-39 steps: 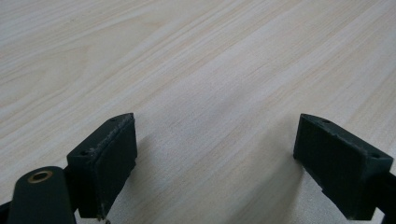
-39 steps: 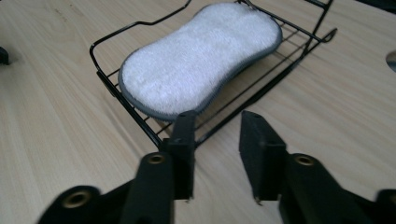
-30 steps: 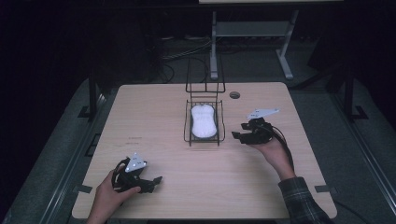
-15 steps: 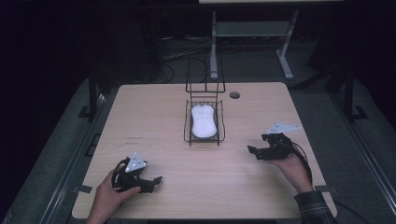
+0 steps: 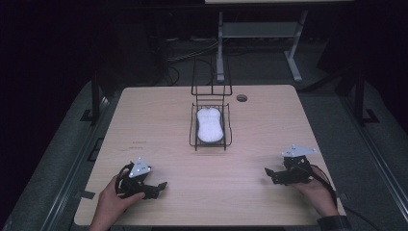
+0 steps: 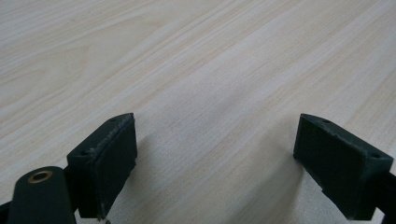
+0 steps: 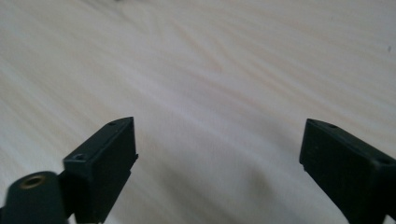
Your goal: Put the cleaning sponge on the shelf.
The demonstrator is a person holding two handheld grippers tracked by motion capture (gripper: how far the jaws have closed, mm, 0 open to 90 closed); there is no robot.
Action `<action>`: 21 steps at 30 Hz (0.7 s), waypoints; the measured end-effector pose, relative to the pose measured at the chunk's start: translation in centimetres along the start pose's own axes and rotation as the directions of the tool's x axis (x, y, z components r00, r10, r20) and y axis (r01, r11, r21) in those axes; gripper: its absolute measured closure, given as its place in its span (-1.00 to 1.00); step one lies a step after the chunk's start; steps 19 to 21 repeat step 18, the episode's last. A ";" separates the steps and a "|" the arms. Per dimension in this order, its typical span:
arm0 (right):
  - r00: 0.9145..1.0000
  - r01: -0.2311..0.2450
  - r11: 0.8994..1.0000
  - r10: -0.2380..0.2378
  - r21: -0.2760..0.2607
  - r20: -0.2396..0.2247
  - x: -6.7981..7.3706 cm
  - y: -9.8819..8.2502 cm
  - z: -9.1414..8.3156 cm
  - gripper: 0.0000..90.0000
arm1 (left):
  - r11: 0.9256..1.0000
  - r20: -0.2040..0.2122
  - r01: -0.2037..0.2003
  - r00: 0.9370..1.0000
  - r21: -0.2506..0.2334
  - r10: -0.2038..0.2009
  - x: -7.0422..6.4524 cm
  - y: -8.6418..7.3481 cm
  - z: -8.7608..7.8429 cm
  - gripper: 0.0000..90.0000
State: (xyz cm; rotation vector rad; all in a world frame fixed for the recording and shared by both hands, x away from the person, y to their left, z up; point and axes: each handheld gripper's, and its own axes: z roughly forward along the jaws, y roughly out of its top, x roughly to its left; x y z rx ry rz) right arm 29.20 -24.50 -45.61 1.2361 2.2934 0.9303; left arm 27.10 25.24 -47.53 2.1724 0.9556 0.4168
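left gripper (image 5: 156, 186): jaws apart, empty, low over table (image 5: 260, 202) | right gripper (image 5: 270, 174): jaws just opening, empty | white object (image 5: 209, 126) in wire basket (image 5: 193, 134): hard to identify

A light wooden table (image 5: 159, 125) has a small round hole (image 5: 241, 98) near the back. A black wire basket (image 5: 195, 137) sits in the middle.

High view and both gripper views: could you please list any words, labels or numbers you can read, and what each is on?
None can be read. A faint dark line of marks on the table near the left gripper is too small to make out. The wire basket and white object bear no visible text.
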 end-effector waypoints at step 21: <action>0.999 -0.033 0.999 0.033 0.036 0.002 0.2 -4.1 -1.1 -0.86 | 1.000 0.000 0.000 1.000 0.000 0.000 0.0 0.0 0.0 -0.72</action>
